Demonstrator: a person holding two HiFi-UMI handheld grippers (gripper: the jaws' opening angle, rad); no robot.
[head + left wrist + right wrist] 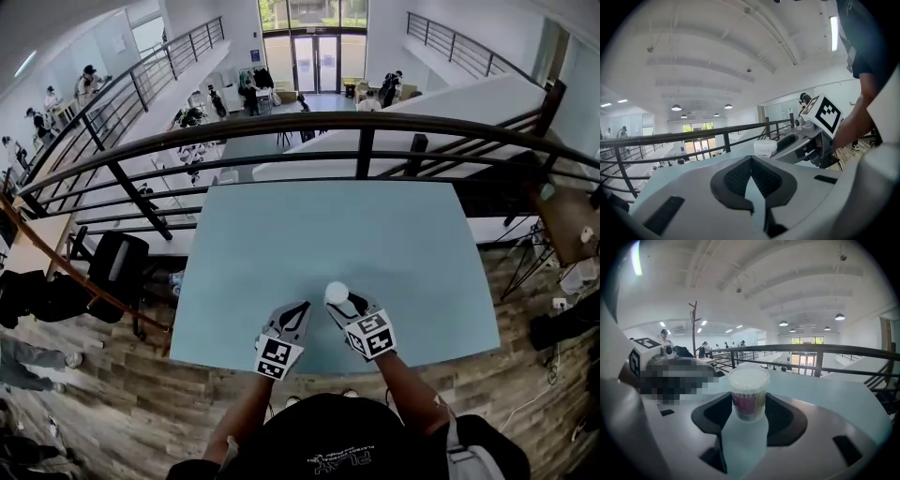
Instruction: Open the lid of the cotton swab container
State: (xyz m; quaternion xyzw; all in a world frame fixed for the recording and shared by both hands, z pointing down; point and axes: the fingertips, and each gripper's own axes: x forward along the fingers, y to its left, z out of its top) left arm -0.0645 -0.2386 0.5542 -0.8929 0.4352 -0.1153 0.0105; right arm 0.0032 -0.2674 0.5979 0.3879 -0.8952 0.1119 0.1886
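Far to the left of both grippers, a black chair [117, 267] stands on the plank floor [112, 394] just off the table's left edge. Beyond it, people [86, 84] stand on a walkway along the atrium's left side.

The left gripper [750, 161] sits low over the near edge of the pale blue table [375, 244]. Its jaws are closed tip to tip, with nothing between them. Only bare tabletop shows through the wedge behind the tips.

Just ahead of those tips and slightly to their right is the container [749, 392], a small clear cup with a pink label band. Its white lid [336, 292] is seated on top. It stands close to the left gripper but apart from it.

The right gripper [749, 405] is clamped on the container, one dark pad pressed against each side of the cup at about label height. The two grippers lie side by side near the table's front edge, angled toward each other.

Past the table's far edge, ahead of both grippers, runs a dark railing [366, 122]. Below it lies a lower floor, with glass doors [317, 61] at the far end. Round lamps [840, 316] hang from the ribbed white ceiling, above and to the right of the right gripper.
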